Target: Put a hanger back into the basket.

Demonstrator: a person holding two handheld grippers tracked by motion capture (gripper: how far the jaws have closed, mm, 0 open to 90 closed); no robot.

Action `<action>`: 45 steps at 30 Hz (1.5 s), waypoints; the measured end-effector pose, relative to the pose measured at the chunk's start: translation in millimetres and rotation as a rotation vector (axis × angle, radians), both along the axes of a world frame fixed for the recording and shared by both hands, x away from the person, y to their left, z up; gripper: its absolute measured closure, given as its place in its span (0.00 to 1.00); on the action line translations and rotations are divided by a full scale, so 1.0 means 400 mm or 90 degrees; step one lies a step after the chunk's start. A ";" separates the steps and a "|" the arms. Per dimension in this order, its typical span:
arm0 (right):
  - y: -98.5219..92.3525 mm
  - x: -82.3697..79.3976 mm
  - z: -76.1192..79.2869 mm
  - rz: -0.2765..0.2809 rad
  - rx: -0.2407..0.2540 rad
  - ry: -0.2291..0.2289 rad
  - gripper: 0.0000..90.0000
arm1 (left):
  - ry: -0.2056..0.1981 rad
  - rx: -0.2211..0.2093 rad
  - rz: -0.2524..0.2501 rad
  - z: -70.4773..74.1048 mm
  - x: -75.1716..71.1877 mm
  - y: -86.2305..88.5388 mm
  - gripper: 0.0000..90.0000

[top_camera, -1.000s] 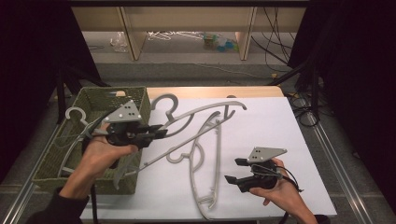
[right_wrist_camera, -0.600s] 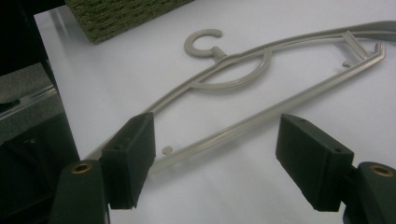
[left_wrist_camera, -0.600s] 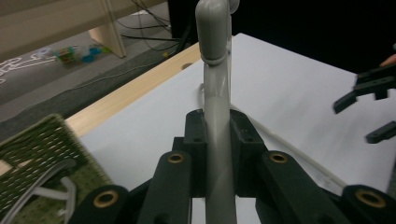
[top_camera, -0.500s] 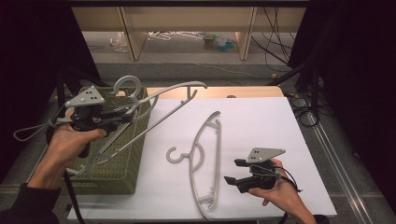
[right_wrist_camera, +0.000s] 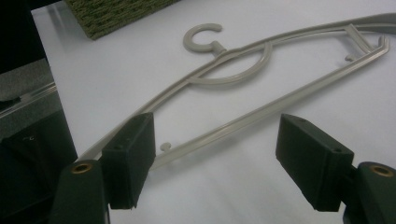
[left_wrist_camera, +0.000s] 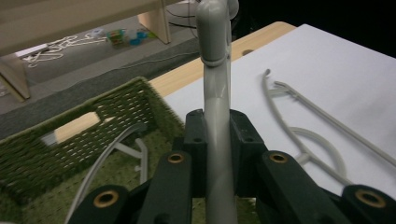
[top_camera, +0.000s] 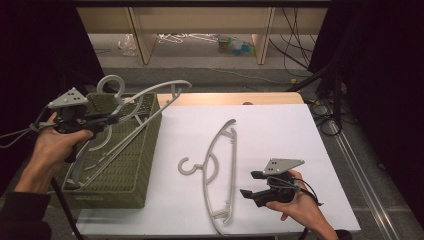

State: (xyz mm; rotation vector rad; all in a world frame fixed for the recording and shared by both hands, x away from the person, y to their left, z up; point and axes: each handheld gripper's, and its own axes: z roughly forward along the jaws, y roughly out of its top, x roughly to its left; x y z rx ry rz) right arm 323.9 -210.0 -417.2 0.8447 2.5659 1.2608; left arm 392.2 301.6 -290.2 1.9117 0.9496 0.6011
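Over the green basket (top_camera: 117,172), the left hand-held gripper (top_camera: 107,120) has carried its pinched hanger (top_camera: 150,97) from the counter (top_camera: 280,125). Drop's probably next. Right hand-held gripper (top_camera: 252,184) sits spread beside the basket.

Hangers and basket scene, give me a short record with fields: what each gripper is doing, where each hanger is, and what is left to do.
left gripper: shut on held hanger, gripped at its neck, over the green basket
right gripper: open, empty, low over the table near the loose hanger
loose hanger: flat on the white table, hook toward the basket
basket contents: at least one more hanger lying inside
likely left to do: lower held hanger in, then fetch the loose one
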 end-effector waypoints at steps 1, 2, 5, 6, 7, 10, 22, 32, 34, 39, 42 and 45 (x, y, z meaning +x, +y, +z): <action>0.000 0.000 0.000 0.001 0.000 0.000 0.33 | 0.001 0.002 0.007 -0.002 0.001 0.008 0.88; -0.001 0.000 0.000 0.001 -0.001 0.000 0.33 | 0.001 -0.001 0.014 -0.005 0.002 0.017 0.88; -0.001 0.002 0.000 0.001 0.001 -0.003 0.33 | 0.004 -0.003 0.033 -0.017 0.006 0.043 0.88; -0.001 0.001 0.000 0.000 0.001 -0.002 0.33 | 0.005 -0.006 0.040 -0.023 0.008 0.053 0.88; -0.001 0.000 -0.001 0.001 0.000 0.001 0.33 | 0.008 -0.004 0.046 -0.025 0.008 0.059 0.88; 0.000 0.001 -0.001 0.001 0.001 -0.001 0.33 | 0.008 0.006 0.063 -0.036 0.015 0.083 0.88; -0.001 0.001 -0.001 0.005 -0.004 0.004 0.30 | 0.024 0.023 0.107 -0.088 0.026 0.159 0.88; -0.002 0.001 -0.001 -0.002 -0.005 0.003 0.29 | 0.052 0.003 0.106 -0.127 0.019 0.197 0.88; -0.002 0.002 -0.001 -0.001 -0.004 -0.001 0.29 | 0.055 0.007 0.099 -0.130 0.019 0.201 0.88; -0.003 0.003 -0.002 -0.002 -0.006 0.001 0.28 | 0.073 0.019 0.091 -0.140 0.023 0.202 0.88; -0.004 0.002 -0.002 -0.003 -0.006 0.003 0.28 | 0.091 0.029 0.094 -0.157 0.029 0.197 0.87; -0.004 0.003 0.000 -0.003 -0.004 0.004 0.28 | 0.094 0.027 0.087 -0.175 0.038 0.190 0.87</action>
